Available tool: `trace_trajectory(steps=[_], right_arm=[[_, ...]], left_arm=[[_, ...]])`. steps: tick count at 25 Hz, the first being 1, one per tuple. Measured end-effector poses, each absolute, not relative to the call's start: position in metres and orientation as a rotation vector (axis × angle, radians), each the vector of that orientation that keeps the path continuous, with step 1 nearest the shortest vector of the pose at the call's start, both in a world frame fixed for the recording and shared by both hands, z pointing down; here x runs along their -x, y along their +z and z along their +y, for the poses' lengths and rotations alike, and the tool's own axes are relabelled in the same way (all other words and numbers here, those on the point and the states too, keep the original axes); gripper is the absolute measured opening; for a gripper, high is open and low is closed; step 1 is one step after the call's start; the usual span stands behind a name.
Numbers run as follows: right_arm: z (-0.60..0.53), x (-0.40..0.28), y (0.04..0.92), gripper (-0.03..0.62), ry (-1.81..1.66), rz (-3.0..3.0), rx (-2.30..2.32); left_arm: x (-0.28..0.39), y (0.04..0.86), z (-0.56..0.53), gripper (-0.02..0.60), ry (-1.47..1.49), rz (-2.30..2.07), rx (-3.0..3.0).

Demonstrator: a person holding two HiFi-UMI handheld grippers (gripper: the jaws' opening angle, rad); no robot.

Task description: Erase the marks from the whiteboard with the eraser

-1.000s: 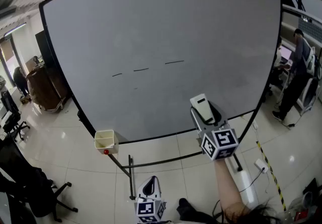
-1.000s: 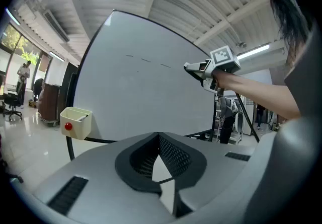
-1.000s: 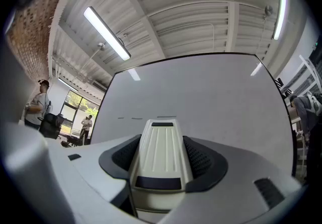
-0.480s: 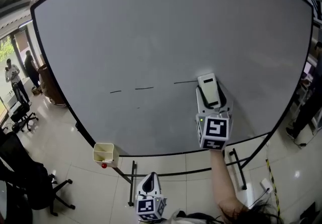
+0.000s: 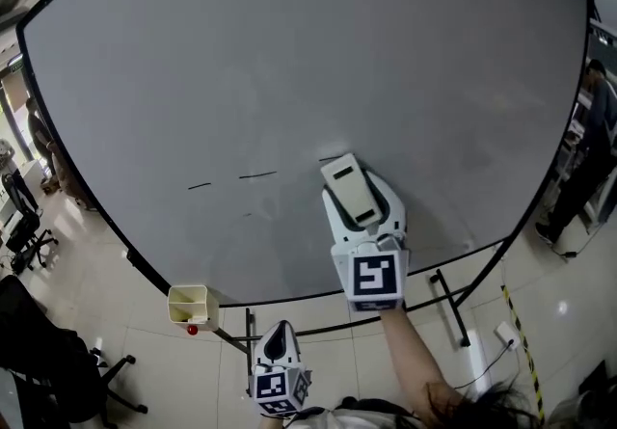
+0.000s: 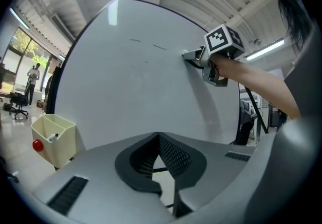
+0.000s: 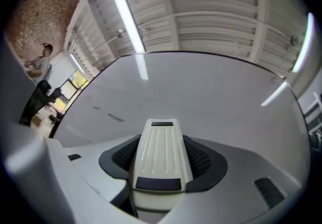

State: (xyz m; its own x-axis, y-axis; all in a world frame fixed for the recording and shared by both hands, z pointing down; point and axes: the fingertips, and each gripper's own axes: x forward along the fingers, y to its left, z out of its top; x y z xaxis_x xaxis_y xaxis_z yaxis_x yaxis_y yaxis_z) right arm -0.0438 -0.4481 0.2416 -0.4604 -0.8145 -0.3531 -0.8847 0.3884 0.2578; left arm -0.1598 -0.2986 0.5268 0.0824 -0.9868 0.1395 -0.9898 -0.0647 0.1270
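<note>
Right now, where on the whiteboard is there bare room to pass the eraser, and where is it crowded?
The whiteboard is bare above the marks up to its top edge, and right of the eraser to its right edge. The only crowded part is the middle, where the right gripper holds the eraser beside the marks.

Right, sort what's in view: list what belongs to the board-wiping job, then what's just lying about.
Job in hand:
whiteboard
dash marks
eraser, clamped in the jaws of the right gripper

Just about:
left gripper, low, jaws together on nothing
cream bin by the board's lower corner
office chair
person at the right edge
</note>
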Motion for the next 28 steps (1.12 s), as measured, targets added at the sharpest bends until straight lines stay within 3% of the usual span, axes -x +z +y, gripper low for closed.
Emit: trace_trajectory(steps=[4,7,15,19,28], right_arm=[[-0.480,-0.045,0.199,0.270,0.501,2.231,1.692],[-0.483,-0.050,0.201,0.272,0.497,2.189,1.776],[-0.452,0.087,0.271,0.273,0.651,2.522,1.619],[-0.444,0.117,0.295,0.275,0.661,2.646,1.541],[-0.470,-0.004,0.206,0.273,0.453,2.275,1.671]], left_arm=[[0.171,0.527,-0.297,-0.023,0.048,-1.991,-2.179],[0.184,0.529,-0.293,-0.023,0.053,-1.996,-2.169],[0.206,0.528,-0.289,-0.023,0.032,-2.025,-2.138],[0.205,0.527,-0.287,-0.023,0.021,-2.018,-2.145],[0.217,0.526,-0.274,-0.023,0.016,-2.041,-2.122]])
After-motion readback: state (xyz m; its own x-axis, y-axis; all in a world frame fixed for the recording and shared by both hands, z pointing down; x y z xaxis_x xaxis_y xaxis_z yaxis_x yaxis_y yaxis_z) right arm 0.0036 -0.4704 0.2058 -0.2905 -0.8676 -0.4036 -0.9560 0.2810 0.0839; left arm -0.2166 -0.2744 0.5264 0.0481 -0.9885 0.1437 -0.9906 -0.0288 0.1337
